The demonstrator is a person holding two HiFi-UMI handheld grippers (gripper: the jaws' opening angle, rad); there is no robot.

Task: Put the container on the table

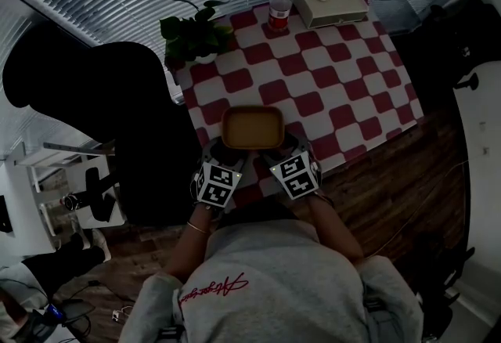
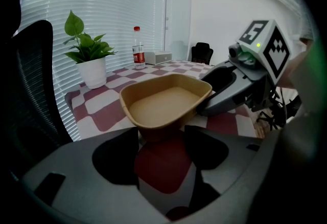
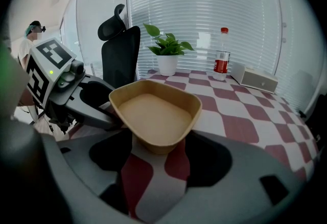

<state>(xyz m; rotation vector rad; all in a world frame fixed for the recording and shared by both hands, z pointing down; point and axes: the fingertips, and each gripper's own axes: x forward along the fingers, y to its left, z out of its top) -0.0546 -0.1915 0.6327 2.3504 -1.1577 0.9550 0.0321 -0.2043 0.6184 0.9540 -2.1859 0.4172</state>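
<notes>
Tan shallow rounded-rectangular container (image 1: pixel 252 128) sits on table with red-and-white checkered cloth (image 1: pixel 344 91), near the cloth's 6 o'clock edge in head view, upright, nothing inside. Left gripper (image 1: pixel 228 155) comes in at container's 7 o'clock, right gripper (image 1: pixel 280 152) at its 5 o'clock, both angled down at the near corners. In the left gripper view the jaws are spread wide, with the container's near corner poking between the tips and checkered cloth visible under it. Pads sit just beside the wall, and no squeeze is visible. The right gripper view shows the same: jaws spread, container base between the tips, not pinched. The marker cubes of both grippers face up toward the head camera. Green leafy plant in white pot (image 1: pixel 196 36) at 11 o'clock of container, at far left table corner. Clear plastic bottle with red cap and red label (image 1: pixel 279 5) at 12 o'clock, far edge. White flat box (image 1: pixel 333 5) at 1 o'clock, beside bottle, small white item on top. Black office chair (image 1: pixel 102 114) at 9 o'clock, off the table. Person's grey sweatshirt (image 1: pixel 266 279) at 6 o'clock. Wood floor (image 1: pixel 391 193) at 4 o'clock.
</notes>
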